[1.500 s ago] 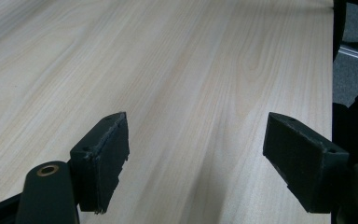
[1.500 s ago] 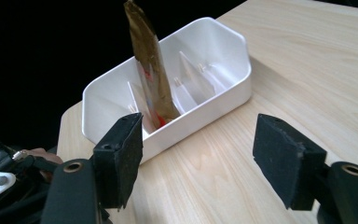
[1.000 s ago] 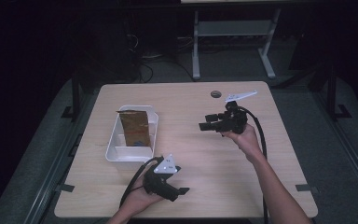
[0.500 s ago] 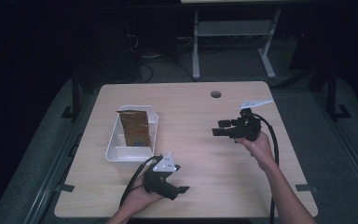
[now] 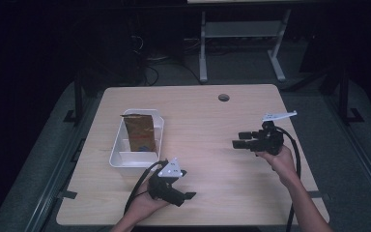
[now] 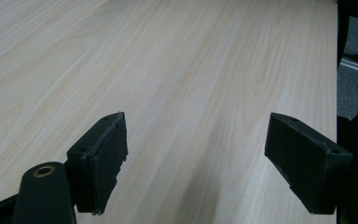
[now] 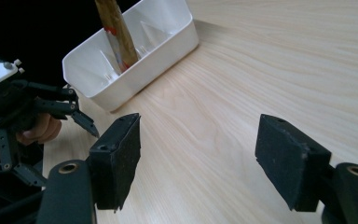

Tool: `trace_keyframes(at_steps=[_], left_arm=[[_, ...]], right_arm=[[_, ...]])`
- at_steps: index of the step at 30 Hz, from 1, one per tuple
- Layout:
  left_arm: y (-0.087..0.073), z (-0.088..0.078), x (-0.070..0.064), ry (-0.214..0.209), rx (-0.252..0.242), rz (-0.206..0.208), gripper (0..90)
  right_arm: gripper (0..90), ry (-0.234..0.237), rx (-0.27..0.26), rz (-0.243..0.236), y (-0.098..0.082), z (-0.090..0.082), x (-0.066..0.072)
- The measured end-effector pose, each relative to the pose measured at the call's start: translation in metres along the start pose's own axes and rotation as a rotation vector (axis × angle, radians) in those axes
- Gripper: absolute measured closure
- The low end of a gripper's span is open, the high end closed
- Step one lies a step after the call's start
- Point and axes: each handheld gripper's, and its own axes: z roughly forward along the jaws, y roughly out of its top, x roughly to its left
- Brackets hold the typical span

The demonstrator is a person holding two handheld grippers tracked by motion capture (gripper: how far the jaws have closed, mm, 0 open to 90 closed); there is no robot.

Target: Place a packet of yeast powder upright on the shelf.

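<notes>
While both grippers were held over the wooden table [image 5: 203,121], nothing was gripped by either. The left gripper [image 5: 189,195] was kept low at the near edge, just in front of the white bin [image 5: 117,155], with its jaws spread wide above bare wood, as was seen in the left gripper view [image 6: 193,154]. The right gripper [image 5: 236,143] was held at the right side of the table, well apart from the bin, pointed left toward it, its jaws likewise parted and empty [image 7: 198,156]. A brown paper bag [image 5: 139,133] was stood upright in the far compartment of the bin; the near, smaller compartment appeared empty, though this was hard to judge from above. In the right gripper view the bag [image 7: 116,32] was seen leaning slightly inside the bin [image 7: 168,42], with the left gripper [image 7: 86,122] near it at the left.
</notes>
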Motion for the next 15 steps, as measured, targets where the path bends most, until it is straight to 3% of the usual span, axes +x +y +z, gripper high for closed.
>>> trace_keyframes(at_steps=[15], left_arm=[[0.001, 0.001, 0.001, -0.003, -0.001, -0.001, 19.3]], right_arm=[[29.9, -0.031, -0.003, 0.035, -0.032, -0.026, -0.002]])
